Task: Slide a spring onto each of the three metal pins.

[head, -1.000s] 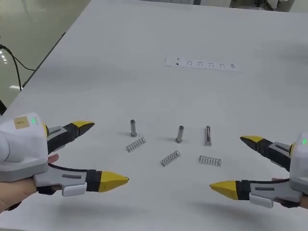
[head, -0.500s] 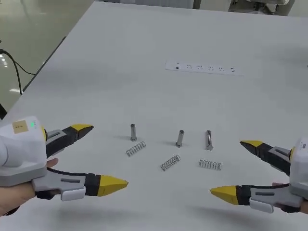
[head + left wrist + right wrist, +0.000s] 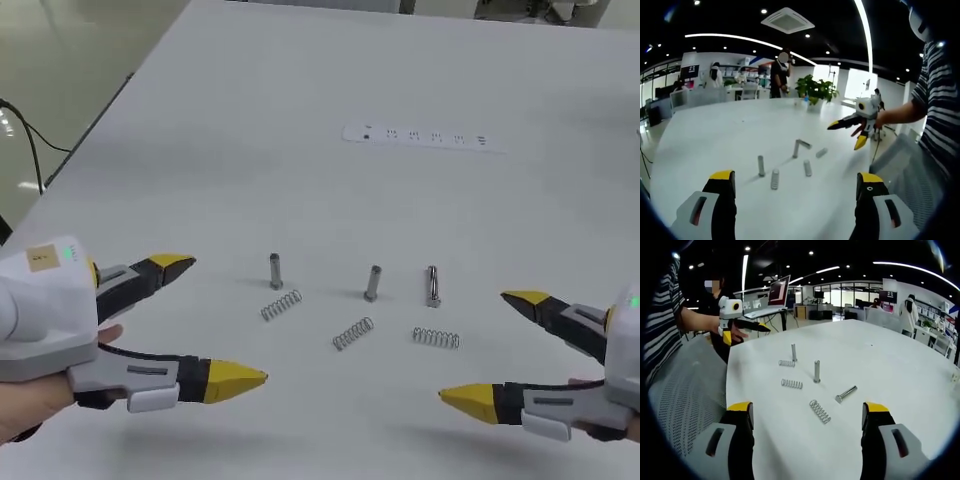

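Observation:
Three short metal pins lie in a row mid-table: the left pin (image 3: 275, 270) and middle pin (image 3: 373, 282) stand upright, while the right pin (image 3: 432, 285) (image 3: 846, 393) lies on its side. A loose spring rests just in front of each: left spring (image 3: 282, 304), middle spring (image 3: 353, 332), right spring (image 3: 436, 338) (image 3: 820, 411). My left gripper (image 3: 225, 318) (image 3: 796, 176) hovers open to the left of the row, holding nothing. At the right of the row my right gripper (image 3: 475, 346) (image 3: 809, 409) is open too, also holding nothing.
A white power strip (image 3: 415, 136) lies farther back on the white table (image 3: 200, 150). The table's left edge (image 3: 90, 120) drops to the floor, where a black cable runs. People and desks stand in the room beyond.
Pins and springs have not moved. The head camera shifted slightly, and both grippers stay open in about the same places.

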### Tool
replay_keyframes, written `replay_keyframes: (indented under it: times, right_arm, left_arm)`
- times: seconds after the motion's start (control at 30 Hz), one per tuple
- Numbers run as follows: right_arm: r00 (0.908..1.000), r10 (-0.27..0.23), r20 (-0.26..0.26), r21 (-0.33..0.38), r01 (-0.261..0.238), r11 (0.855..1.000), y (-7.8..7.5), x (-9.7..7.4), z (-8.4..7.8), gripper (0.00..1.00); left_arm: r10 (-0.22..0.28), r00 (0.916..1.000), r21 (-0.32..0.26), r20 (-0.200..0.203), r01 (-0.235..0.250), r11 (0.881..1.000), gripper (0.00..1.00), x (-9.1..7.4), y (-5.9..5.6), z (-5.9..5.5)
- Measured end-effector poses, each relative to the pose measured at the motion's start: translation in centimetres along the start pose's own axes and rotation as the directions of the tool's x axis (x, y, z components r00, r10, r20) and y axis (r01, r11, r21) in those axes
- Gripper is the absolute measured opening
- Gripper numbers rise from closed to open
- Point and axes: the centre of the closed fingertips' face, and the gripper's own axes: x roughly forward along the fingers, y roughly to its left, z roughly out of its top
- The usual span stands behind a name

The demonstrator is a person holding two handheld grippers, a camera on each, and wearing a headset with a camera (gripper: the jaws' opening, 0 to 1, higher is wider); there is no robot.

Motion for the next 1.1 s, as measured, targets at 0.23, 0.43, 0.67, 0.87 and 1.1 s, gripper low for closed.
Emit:
replay_keyframes:
  times: [0.23,0.43,0.67,0.87,1.1]
  right_arm:
    - [1.0000,0.003,-0.007,-0.001,-0.003,1.000,0.0,0.1,-0.1,0.89]
    - [0.9998,0.011,-0.016,0.000,-0.011,1.000,0.0,0.4,0.0,0.86]
    - [0.9998,0.009,-0.017,0.005,-0.009,1.000,-0.9,1.1,1.3,0.82]
    - [0.9997,-0.021,-0.009,0.034,0.021,0.999,-2.9,2.0,3.0,0.71]
    - [0.9983,-0.047,-0.035,0.082,0.050,0.995,-4.7,3.3,3.9,0.59]
  left_arm:
    - [-0.002,1.0000,-0.005,-0.008,0.002,1.000,0.98,0.1,0.0,-0.6]
    - [0.006,0.9998,-0.006,-0.021,-0.006,1.000,0.97,-0.2,0.4,-1.1]
    - [0.007,0.9998,-0.013,-0.021,-0.008,1.000,0.97,-0.1,0.5,-1.3]
    - [0.010,0.9998,-0.013,-0.018,-0.011,1.000,0.96,-0.2,0.6,-1.3]
    - [0.008,0.9999,-0.013,-0.013,-0.008,1.000,0.96,-0.3,0.6,-1.2]
